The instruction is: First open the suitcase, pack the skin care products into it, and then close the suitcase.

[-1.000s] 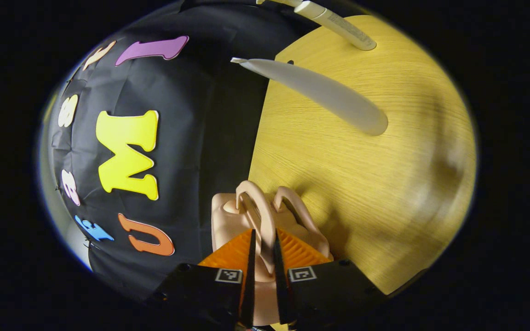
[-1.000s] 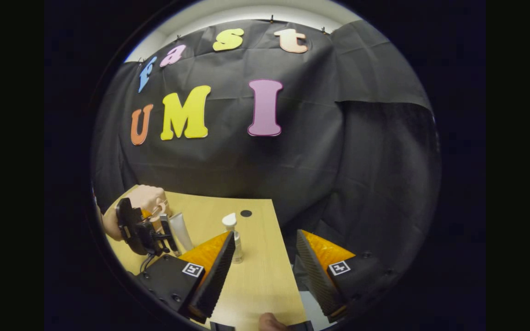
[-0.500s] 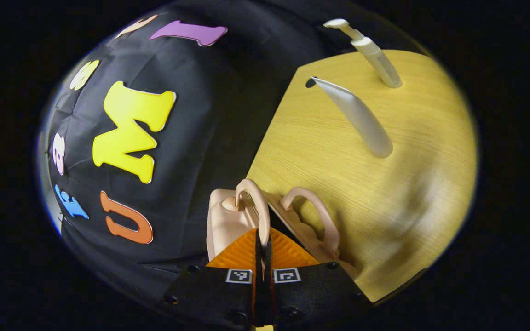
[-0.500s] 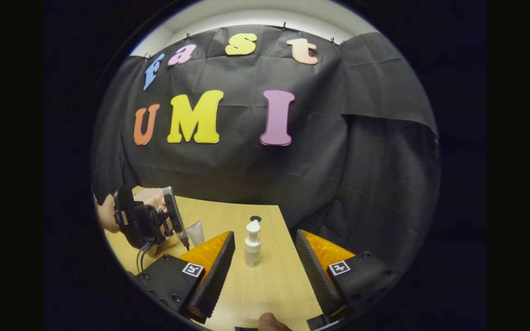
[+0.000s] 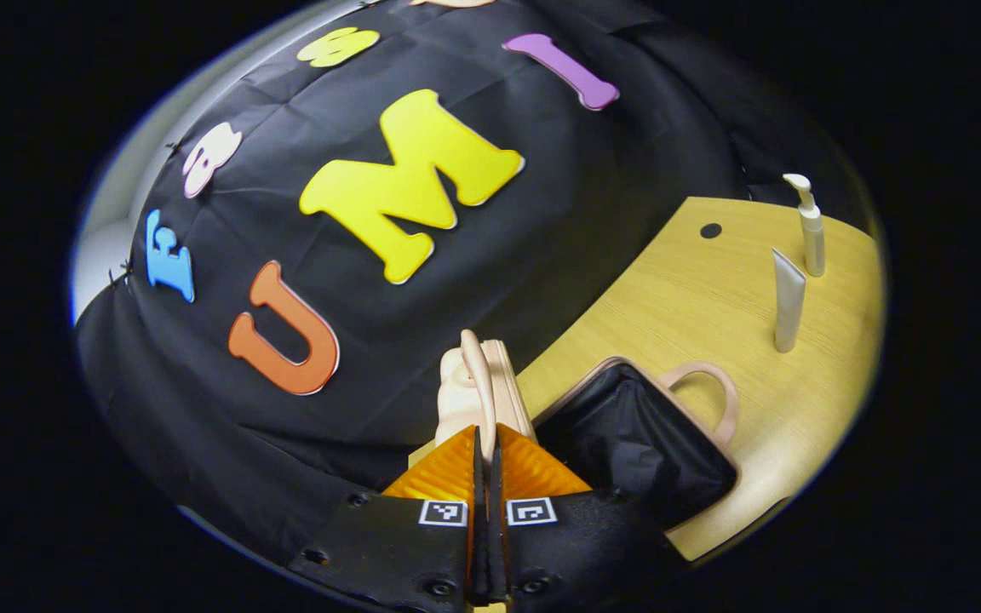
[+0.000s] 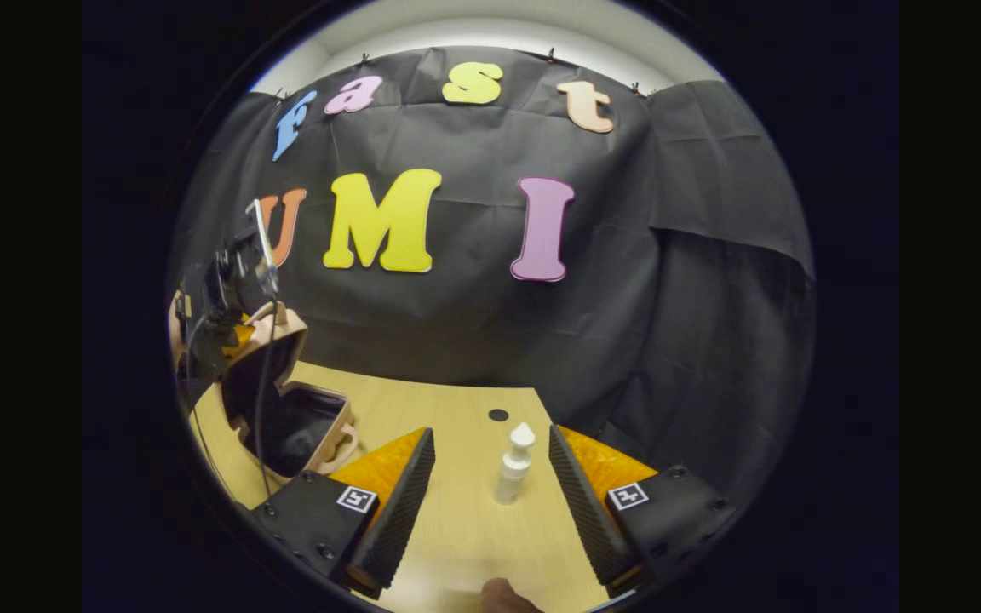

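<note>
While the left gripper (image 5: 484, 443) pinches the suitcase lid's handle (image 5: 479, 385), the upright pump bottle (image 6: 513, 464) stands straight ahead between the right gripper's (image 6: 490, 477) 2 open fingers.

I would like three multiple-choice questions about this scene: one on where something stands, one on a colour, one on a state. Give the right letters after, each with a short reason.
1. Where does the pump bottle stand in the right gripper view?
A. inside the suitcase
B. on the table, ahead between the right hand-held gripper's fingers
C. on its side at the table edge

2. What colour is the suitcase shell?
A. pale pink
B. blue
C. green

3. What is the suitcase's state?
A. shut
B. open, lid raised
C. open and packed

Answers:
1 B: the pump bottle stands upright on the table, ahead of the right hand-held gripper, whose fingers are spread.
2 A: the suitcase is pale pink with a dark lining.
3 B: the left hand-held gripper pinches the lid's handle; the lining looks bare.
</note>
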